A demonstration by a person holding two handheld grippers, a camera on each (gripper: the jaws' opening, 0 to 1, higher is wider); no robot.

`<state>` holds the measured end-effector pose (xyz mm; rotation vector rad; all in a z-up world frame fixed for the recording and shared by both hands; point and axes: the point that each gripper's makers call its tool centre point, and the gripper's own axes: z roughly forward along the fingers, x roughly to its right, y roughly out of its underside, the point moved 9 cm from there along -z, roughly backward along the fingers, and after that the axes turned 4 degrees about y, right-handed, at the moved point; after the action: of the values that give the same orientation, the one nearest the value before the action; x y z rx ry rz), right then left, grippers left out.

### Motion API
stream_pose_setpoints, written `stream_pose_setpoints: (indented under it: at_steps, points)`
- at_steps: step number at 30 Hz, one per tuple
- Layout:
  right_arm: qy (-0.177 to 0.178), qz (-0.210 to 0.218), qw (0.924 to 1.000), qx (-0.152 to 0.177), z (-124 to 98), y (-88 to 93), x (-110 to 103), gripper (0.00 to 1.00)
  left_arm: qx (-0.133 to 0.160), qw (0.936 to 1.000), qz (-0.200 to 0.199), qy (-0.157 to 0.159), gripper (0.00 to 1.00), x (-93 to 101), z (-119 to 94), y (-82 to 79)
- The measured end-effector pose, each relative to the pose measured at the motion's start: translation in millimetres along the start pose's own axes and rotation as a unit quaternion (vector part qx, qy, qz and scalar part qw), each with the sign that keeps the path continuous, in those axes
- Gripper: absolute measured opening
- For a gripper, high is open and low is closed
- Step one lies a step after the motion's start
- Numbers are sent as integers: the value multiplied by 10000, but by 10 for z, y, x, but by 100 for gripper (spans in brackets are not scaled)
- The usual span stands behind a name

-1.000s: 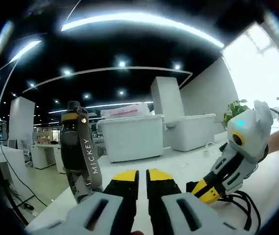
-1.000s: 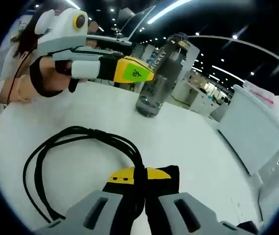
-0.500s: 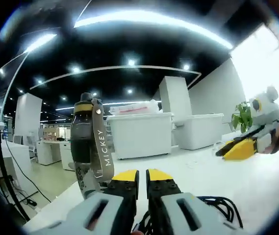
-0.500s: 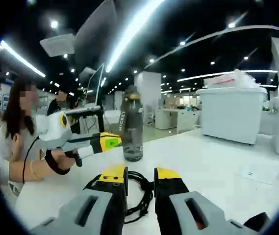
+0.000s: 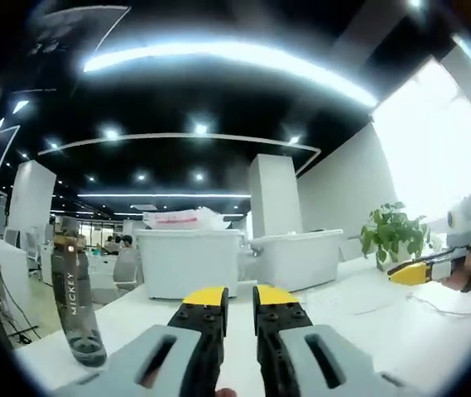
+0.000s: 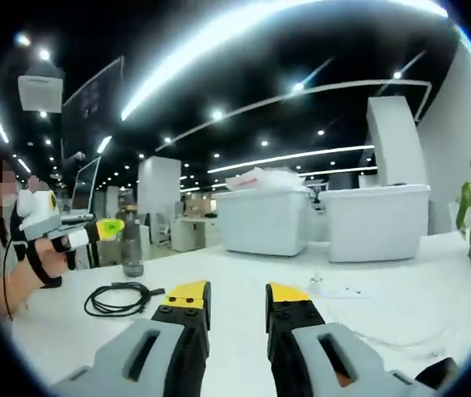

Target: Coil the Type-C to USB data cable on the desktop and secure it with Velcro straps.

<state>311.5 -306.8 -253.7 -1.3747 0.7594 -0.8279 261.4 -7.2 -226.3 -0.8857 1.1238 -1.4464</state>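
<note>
While both grippers hang empty, your cable (image 6: 119, 298) lies coiled on the counter (image 6: 243, 285).
Left gripper (image 5: 237, 299) nearly closed, right gripper (image 6: 237, 294) narrowly parted; ahead-left of it, the unstrapped coil could spring loose.

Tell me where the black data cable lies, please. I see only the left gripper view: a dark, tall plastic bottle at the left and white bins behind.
Observer: The black data cable lies in a loose coil on the white desk, left of the right gripper in the right gripper view.
Operator: Does the right gripper hold it?
Observer: No. Its jaws stand apart with nothing between them, and the coil lies apart from them.
Operator: How does my bottle stand to the coil?
Observer: The dark plastic bottle stands upright behind the coil, not touching it.
</note>
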Motion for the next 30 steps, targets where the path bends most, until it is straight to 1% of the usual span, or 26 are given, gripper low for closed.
stream_pose_setpoints:
  at_steps: [1, 3, 4, 5, 6, 7, 8, 9, 11, 12, 13, 14, 15, 16, 18, 20, 23, 25, 27, 30]
  points:
    - [81, 6, 10000, 21, -37, 11, 34, 30, 22, 10000, 11, -10, 23, 63, 0, 27]
    - [362, 185, 9991, 146, -132, 53, 137, 31, -17, 9999, 95, -76, 23, 133, -9, 97]
    - [424, 215, 9987, 173, -167, 82, 177, 33, -67, 9998, 98, -127, 23, 168, -25, 171]
    - [578, 276, 9977, 215, -207, 120, 248, 35, -67, 9998, 103, -177, 25, 187, -39, 229]
    - [719, 379, 9964, 250, -236, 146, 297, 38, -57, 9996, 131, -254, 27, 199, -56, 286]
    - [809, 396, 9956, 268, -256, 169, 340, 38, -86, 9993, 201, -310, 31, 206, -68, 339]
    - [896, 425, 9947, 257, -271, 187, 380, 38, -166, 9987, 360, -329, 34, 207, -79, 386]
    - [976, 460, 9938, 256, -282, 203, 414, 39, -239, 9984, 383, -341, 36, 211, -85, 429]
    - [1120, 401, 9924, 322, -276, 245, 464, 39, -281, 9984, 348, -349, 36, 213, -101, 499]
    - [1216, 414, 9913, 292, -267, 275, 492, 40, -303, 9981, 395, -352, 36, 212, -102, 532]
    - [1234, 451, 9909, 288, -257, 310, 503, 40, -342, 9978, 428, -372, 36, 205, -101, 567]
    - [1246, 506, 9905, 294, -251, 336, 509, 40, -413, 9967, 603, -359, 36, 197, -102, 605]
    - [1276, 627, 9895, 245, -239, 372, 514, 42, -533, 9945, 851, -287, 36, 195, -91, 640]
    - [1286, 706, 9890, 205, -230, 413, 514, 43, -625, 9926, 1010, -258, 36, 199, -91, 672]
    - [1268, 721, 9891, 205, -222, 450, 512, 44, -665, 9930, 945, -253, 36, 206, -94, 718]
    - [1338, 581, 9889, 293, -229, 469, 528, 44, -700, 9955, 609, -179, 36, 204, -101, 754]
    - [1406, 635, 9873, 372, -261, 455, 564, 44, -733, 9961, 429, -245, 36, 148, -105, 780]
    - [1460, 517, 9868, 465, -279, 424, 582, 43, -736, 9962, 364, -303, 36, 133, -112, 782]
    - [1493, 430, 9867, 486, -276, 413, 604, 42, -718, 9964, 328, -303, 36, 137, -116, 776]
    - [1516, 436, 9867, 391, -238, 456, 632, 42, -766, 9955, 497, -270, 36, 161, -93, 784]
